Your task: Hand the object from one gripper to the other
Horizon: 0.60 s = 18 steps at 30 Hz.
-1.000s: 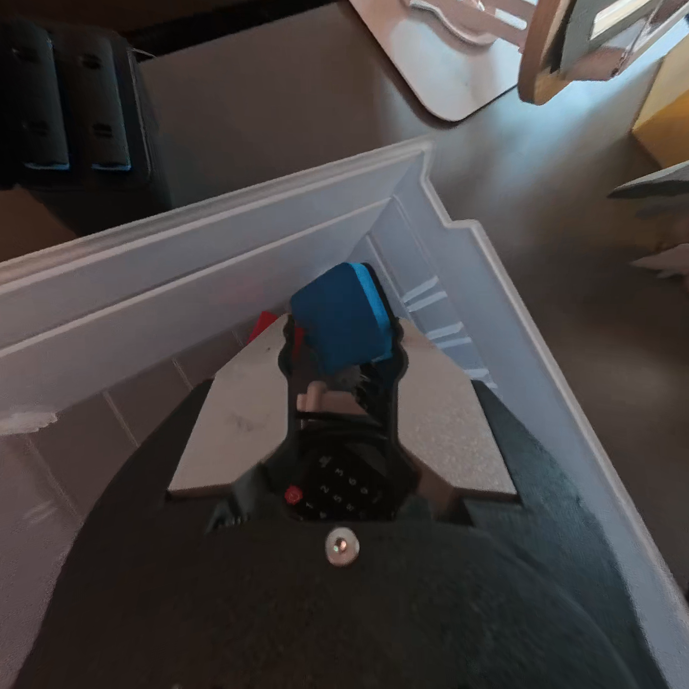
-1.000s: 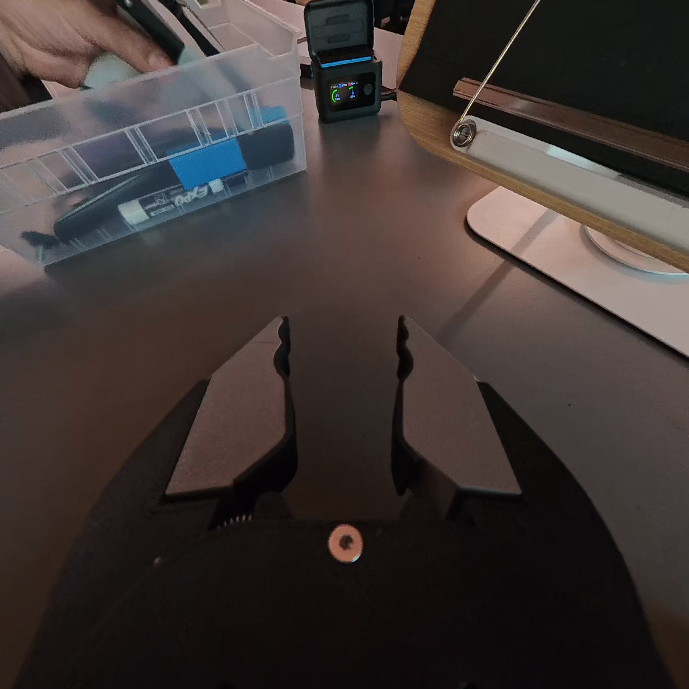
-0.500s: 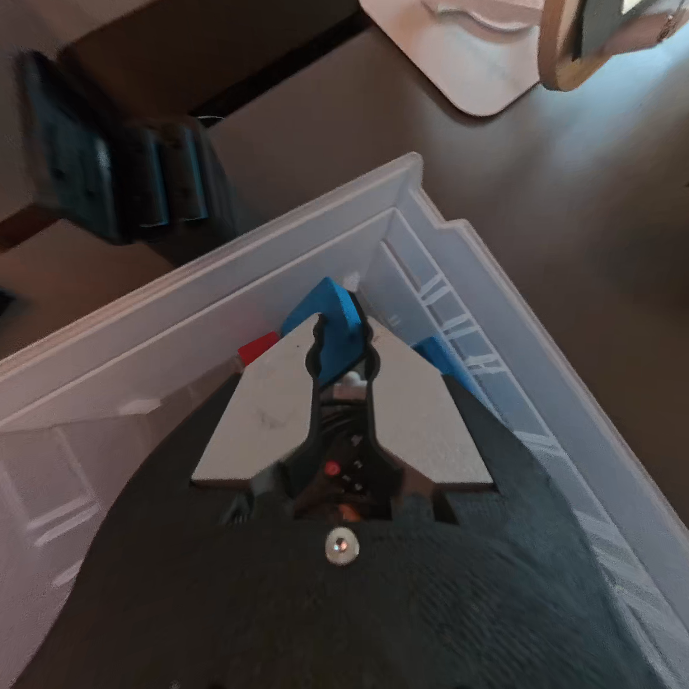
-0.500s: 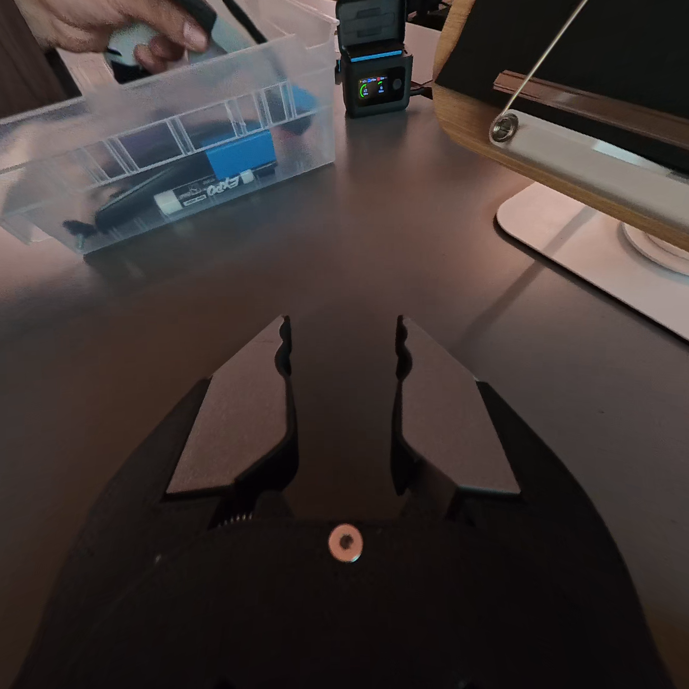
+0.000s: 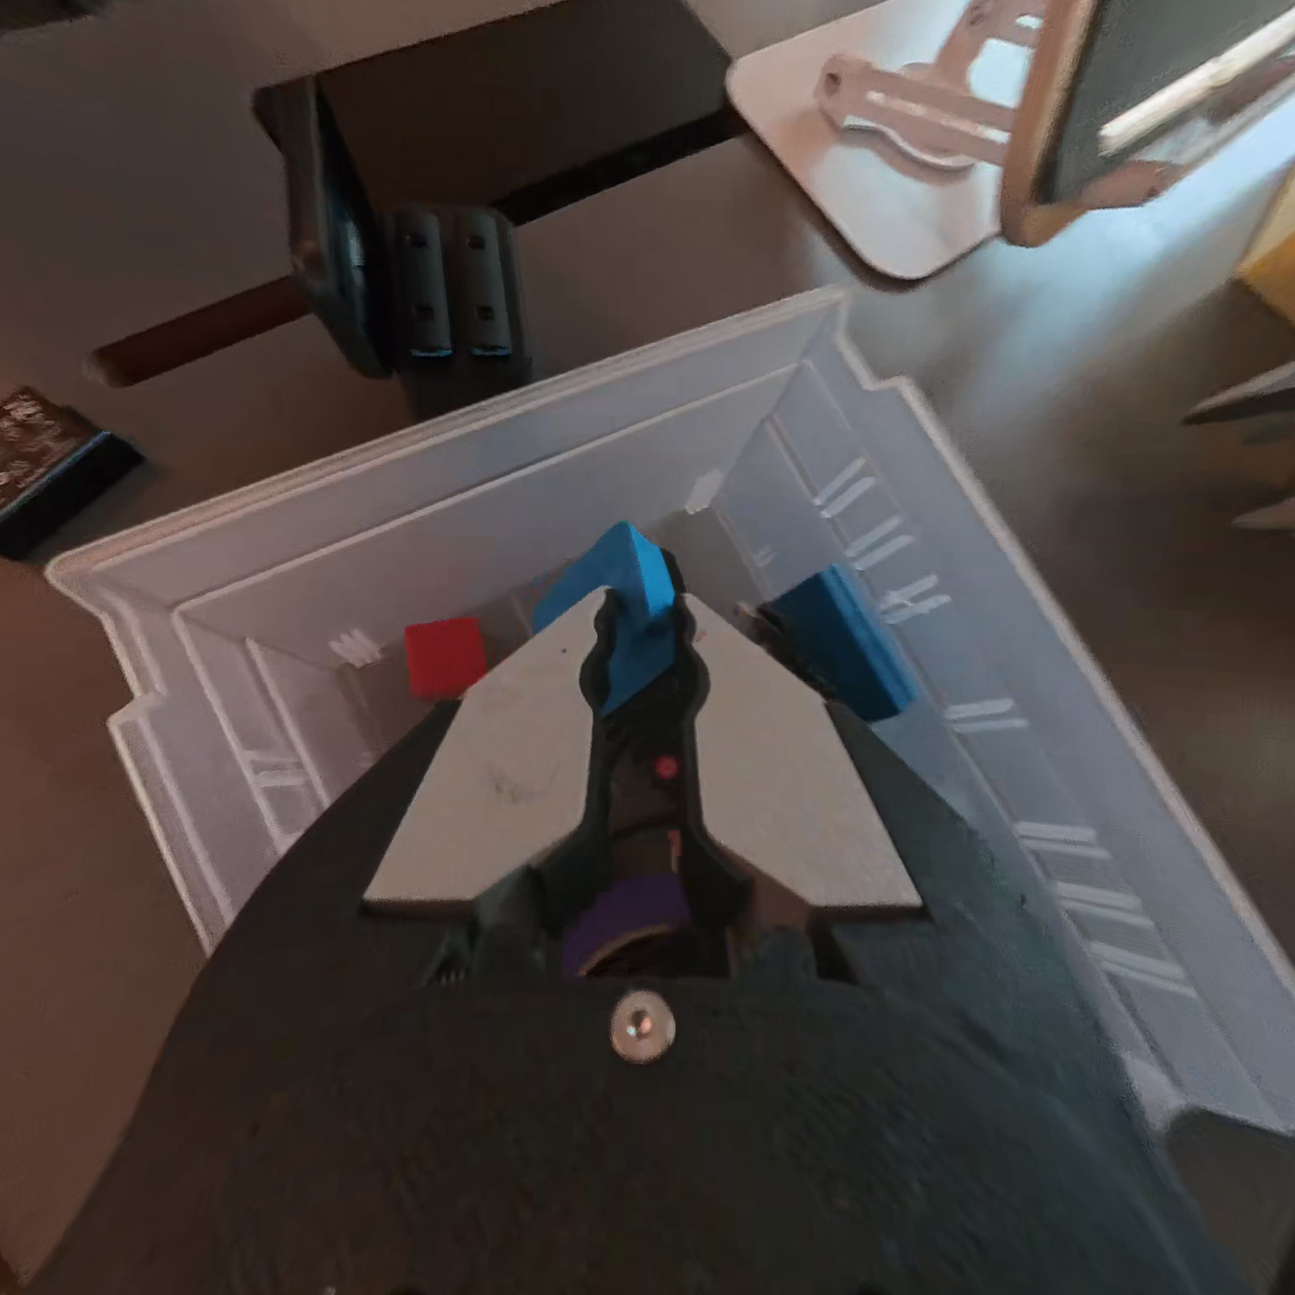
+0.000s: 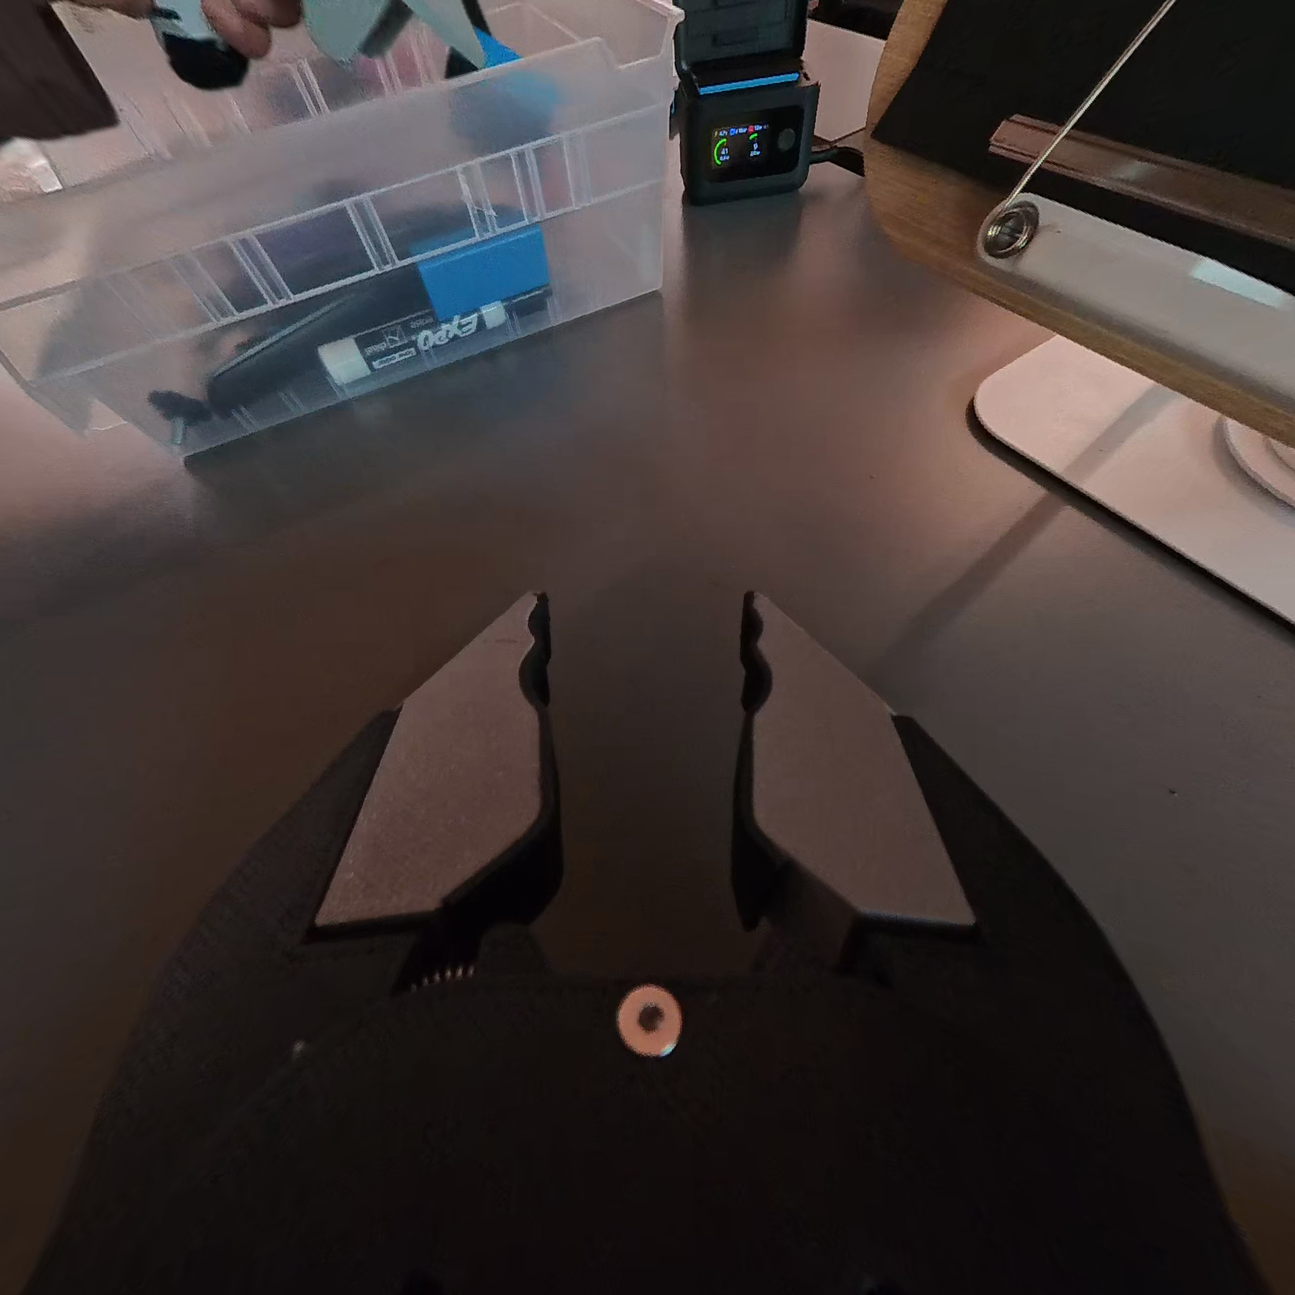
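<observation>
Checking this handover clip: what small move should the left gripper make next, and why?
Probably lift clear of the clear bin toward the right gripper. The left gripper is shut on the blue block, just above the bin, while the right one waits open and empty over the table.

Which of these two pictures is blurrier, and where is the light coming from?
Left wrist view: blurrier, smeared at its edges, though the blue block stays fairly sharp. Right wrist view: crisper, dim foreground, light from the far side on the clear plastic bin.
</observation>
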{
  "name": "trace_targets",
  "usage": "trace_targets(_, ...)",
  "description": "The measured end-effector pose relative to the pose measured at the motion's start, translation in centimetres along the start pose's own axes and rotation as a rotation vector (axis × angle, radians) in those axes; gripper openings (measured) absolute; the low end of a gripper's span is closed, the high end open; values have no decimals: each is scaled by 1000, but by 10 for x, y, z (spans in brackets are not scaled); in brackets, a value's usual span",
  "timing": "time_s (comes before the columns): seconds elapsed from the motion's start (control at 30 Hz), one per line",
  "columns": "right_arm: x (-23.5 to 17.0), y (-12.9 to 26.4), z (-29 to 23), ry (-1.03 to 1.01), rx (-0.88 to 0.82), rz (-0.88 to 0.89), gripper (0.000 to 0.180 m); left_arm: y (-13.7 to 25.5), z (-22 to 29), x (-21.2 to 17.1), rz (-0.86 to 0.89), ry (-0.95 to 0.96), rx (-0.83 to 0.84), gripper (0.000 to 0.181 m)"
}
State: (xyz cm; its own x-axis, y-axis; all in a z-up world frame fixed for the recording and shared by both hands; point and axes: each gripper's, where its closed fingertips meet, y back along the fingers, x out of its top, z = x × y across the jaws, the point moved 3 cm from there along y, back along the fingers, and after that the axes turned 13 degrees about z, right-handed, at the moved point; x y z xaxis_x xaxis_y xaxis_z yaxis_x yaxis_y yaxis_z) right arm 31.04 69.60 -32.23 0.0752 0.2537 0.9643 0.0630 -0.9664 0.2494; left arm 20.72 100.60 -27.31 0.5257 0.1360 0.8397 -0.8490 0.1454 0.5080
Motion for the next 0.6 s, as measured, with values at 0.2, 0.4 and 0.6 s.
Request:
trace_targets(0.2, 4, 1, -12, 10, 70, 33, 54, 30, 65, 31, 187, -157, -223, 12)
trace_targets(0.4, 37, 19, -90, -268, 666, 168, 69, 56, 215, 22, 403, -699, -540, 12)
trace_targets(0.6, 76, 49, -105, -342, 790, 366, 86, 50, 312, 5, 492, -911, -604, 12)
